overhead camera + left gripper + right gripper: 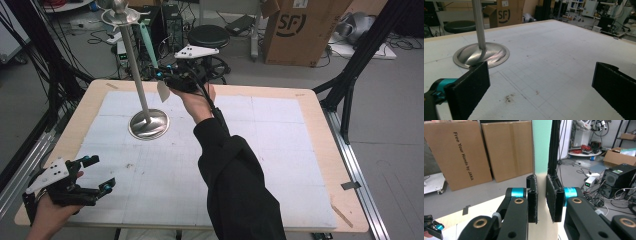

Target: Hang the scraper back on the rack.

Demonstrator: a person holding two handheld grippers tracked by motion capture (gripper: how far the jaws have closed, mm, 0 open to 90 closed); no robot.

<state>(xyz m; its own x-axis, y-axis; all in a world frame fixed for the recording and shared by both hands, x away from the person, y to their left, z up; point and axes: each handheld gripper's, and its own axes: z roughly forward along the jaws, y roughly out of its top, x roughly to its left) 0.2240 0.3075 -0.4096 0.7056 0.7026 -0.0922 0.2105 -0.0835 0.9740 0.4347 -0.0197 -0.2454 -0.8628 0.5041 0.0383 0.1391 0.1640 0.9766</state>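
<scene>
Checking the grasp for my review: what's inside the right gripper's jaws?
The right gripper pinches a flat utensil, mint green above and cream below. The pads hide the clamped part; its lower end hangs out of frame.

Right arm wearing black sleeve; hand-held grippers showing black bodies, teal collars, brass screws, grey three-cornered plates.

A black stool and a brown cardboard box are seen on the floor beyond the worktop, near tangled cables.
</scene>
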